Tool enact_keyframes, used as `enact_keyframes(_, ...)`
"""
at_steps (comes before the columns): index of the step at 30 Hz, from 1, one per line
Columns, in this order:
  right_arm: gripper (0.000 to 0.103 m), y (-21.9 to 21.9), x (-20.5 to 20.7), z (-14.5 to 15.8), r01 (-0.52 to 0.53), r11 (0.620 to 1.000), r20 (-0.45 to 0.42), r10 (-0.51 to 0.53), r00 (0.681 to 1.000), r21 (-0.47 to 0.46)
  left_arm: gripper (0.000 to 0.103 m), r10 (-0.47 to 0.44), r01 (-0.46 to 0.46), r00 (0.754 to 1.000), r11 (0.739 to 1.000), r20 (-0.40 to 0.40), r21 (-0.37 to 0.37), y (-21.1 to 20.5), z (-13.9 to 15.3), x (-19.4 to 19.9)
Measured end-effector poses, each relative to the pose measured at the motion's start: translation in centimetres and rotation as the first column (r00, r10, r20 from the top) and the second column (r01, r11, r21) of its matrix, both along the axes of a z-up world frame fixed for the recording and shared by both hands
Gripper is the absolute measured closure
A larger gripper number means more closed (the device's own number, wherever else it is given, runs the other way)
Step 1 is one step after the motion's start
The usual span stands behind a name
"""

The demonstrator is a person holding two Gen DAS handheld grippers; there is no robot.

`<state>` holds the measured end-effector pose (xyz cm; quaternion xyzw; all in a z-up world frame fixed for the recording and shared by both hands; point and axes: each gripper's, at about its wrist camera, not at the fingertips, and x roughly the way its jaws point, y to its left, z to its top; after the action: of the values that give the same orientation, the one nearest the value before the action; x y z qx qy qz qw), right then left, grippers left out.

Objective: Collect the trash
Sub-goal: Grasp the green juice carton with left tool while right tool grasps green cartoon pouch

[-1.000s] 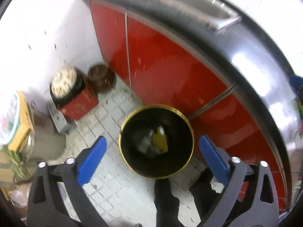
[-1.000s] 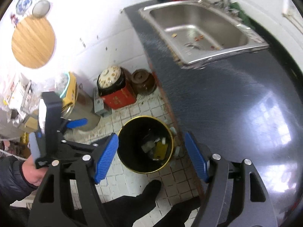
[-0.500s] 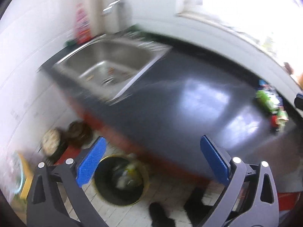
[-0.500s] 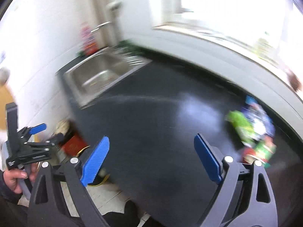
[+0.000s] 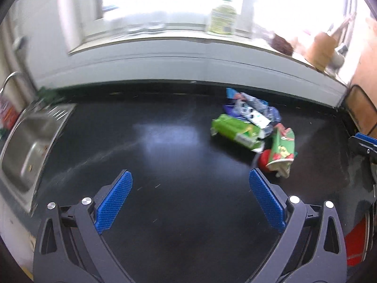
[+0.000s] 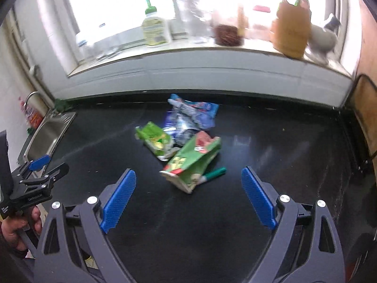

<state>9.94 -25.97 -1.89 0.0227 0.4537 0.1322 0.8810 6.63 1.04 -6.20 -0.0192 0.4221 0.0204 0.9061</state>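
Note:
A pile of trash lies on the black counter [image 6: 271,146]: a green and red carton [image 6: 195,159], a bright green wrapper [image 6: 155,139], a blue and silver wrapper [image 6: 188,118] and a green marker [image 6: 214,172]. The same pile shows in the left wrist view, with the carton [image 5: 281,148], green wrapper [image 5: 235,129] and blue wrapper [image 5: 252,109] on the counter [image 5: 153,165]. My right gripper [image 6: 188,200] is open and empty, just short of the carton. My left gripper [image 5: 190,200] is open and empty, left of the pile. It also shows in the right wrist view [image 6: 35,174].
A steel sink [image 5: 26,148] is set in the counter at the left. The window sill behind holds a green-capped bottle [image 6: 154,26], a brown bowl [image 6: 227,34], an orange container [image 6: 291,30] and a white jar. A wire rack [image 6: 362,118] stands at the right edge.
Both grippers have swung up from the black bin on the floor, past the sink, to face the counter and the trash pile. Both stayed open and empty.

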Motion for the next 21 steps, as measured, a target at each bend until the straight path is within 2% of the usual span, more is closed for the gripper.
enact_keyframes(4,0.015,-0.8,2.9,-2.2,-0.001,0.999,-0.053,0.003,0.999,0.041,0.007,-0.027,0.028,0.999,0.999,-0.039,0.028,-3.0,-1.8,3.3)
enact_keyframes(8,0.015,-1.1,6.4,-5.3,0.003,0.998,-0.132,0.007,0.991,0.070,0.007,-0.005,0.007,0.994,1.000,-0.114,0.023,-4.1,-4.7,6.7)
enact_keyframes(14,0.017,-1.5,10.7,-9.6,-0.004,0.996,-0.230,0.024,0.973,0.090,0.007,0.077,-0.098,0.976,0.990,-0.203,-0.097,-4.3,-8.8,11.8)
enact_keyframes(19,0.019,-0.9,12.6,-11.9,-0.029,0.993,-0.283,0.061,0.957,0.116,0.014,0.120,-0.168,0.960,0.970,-0.252,-0.178,-4.4,-10.6,14.6)
enact_keyframes(21,0.023,-0.7,13.1,-12.7,-0.031,0.991,-0.308,0.070,0.949,0.129,0.022,0.128,-0.186,0.954,0.962,-0.270,-0.202,-4.4,-11.2,15.5)
